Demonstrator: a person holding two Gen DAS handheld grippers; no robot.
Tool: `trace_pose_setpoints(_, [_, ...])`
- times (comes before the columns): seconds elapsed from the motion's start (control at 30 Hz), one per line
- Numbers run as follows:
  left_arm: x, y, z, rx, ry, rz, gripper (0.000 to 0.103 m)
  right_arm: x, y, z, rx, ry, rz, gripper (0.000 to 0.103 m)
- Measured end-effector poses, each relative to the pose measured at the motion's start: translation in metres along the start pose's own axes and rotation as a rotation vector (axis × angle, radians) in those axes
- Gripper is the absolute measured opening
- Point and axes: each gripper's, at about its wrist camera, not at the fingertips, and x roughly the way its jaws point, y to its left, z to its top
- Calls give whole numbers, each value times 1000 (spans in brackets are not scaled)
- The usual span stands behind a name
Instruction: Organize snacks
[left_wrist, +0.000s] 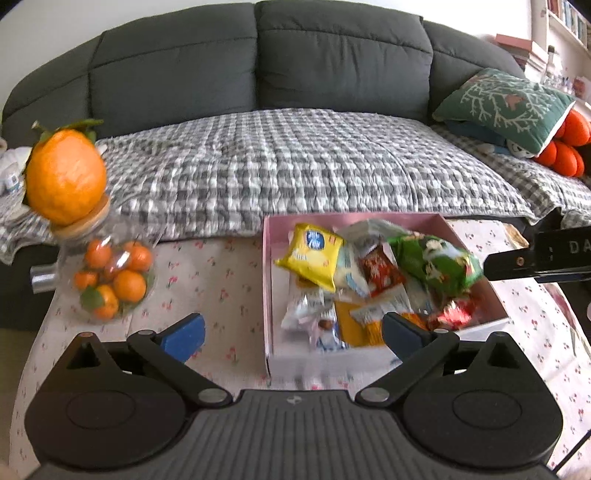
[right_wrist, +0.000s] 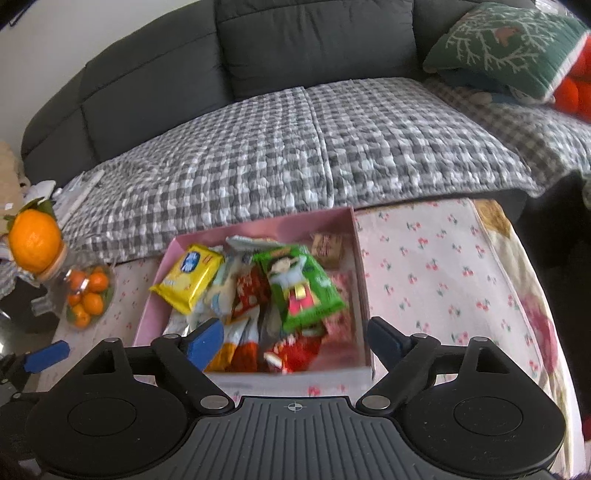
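A pink box sits on the floral tablecloth, full of several snack packets. A yellow packet lies at its left, a green packet on top at the right, red and white packets below. My left gripper is open and empty, just above the box's near left part. My right gripper is open and empty over the box's near edge. In the left wrist view the right gripper's black body reaches in beside the green packet.
A glass jar of small oranges with a large orange lid ornament stands left of the box. A grey sofa with a checked blanket lies behind the table. A green cushion lies at the right.
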Motion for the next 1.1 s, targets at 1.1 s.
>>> trace_pose_setpoints(1.1, [-56,-29,-56,18,92,103,102,-54,27,-94,-124,-14,-99,96])
